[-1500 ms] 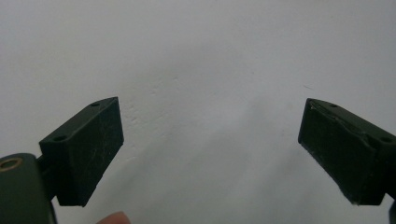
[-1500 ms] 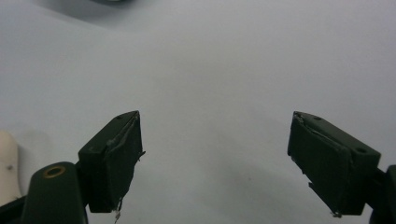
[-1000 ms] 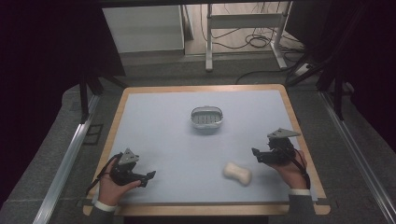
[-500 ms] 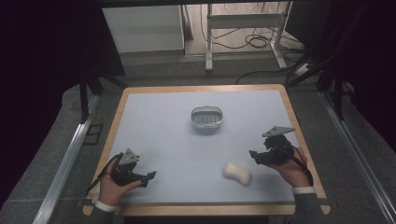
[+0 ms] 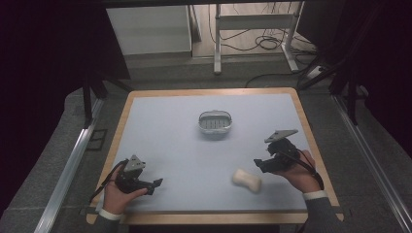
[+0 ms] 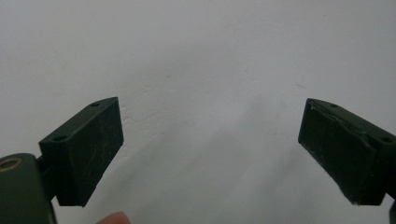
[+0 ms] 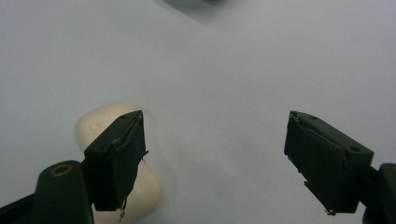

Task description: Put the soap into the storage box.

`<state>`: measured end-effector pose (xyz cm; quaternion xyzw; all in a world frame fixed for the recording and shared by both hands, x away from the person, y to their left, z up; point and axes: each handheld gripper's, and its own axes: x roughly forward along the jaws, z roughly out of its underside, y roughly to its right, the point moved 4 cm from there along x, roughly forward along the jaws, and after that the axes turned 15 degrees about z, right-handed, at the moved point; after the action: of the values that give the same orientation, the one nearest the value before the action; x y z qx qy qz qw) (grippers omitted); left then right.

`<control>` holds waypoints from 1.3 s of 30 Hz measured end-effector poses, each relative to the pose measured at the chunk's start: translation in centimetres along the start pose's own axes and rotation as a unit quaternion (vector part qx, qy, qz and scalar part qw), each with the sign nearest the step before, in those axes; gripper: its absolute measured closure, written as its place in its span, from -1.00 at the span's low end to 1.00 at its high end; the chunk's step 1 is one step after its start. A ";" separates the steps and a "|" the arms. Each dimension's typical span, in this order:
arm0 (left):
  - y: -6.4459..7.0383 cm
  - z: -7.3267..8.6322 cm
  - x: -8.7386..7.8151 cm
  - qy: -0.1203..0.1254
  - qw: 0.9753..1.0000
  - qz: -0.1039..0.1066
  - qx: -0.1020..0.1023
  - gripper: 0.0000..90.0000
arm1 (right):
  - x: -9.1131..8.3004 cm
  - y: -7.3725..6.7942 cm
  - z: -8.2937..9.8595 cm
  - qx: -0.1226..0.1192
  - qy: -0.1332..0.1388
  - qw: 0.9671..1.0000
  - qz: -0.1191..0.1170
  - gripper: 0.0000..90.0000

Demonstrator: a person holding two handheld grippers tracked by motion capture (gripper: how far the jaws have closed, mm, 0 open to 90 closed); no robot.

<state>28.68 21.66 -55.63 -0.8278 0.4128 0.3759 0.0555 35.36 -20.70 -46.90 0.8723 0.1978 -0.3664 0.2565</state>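
Right gripper view puts my right gripper [image 7: 212, 158] low over the bench [image 7: 243, 70], jaws spread wide and holding nothing. The cream soap bar [image 7: 105, 126] lies flat on the bench, not between the jaws but partly behind the left-hand one in that view. From above, the soap bar [image 5: 247, 180] sits just inward of my right gripper [image 5: 260, 165], near the bench's front edge. My left gripper [image 5: 154, 184] rests well to the left of the soap bar, jaws likewise spread and empty over bare bench.

Farther back from the soap bar, near the bench's middle, stands the grey slotted soap dish [image 5: 214, 124], well apart from both grippers.

As I judge it, the risk is closing off-centre: one jaw would strike the bar's rounded end and shove it sideways, or it would squirt out of a slanted pinch. A faint embossed mark shows on the soap; I cannot read it.
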 end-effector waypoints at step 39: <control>0.0 0.0 0.0 -0.001 1.000 0.002 0.001 -0.84 | 4.0 -7.4 1.8 -0.169 -0.146 0.972 -0.080 0.06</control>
<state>28.65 21.63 -55.63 -0.8266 0.4148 0.3762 0.0558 33.07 -15.25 -53.18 0.7348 0.2861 -0.4705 0.3960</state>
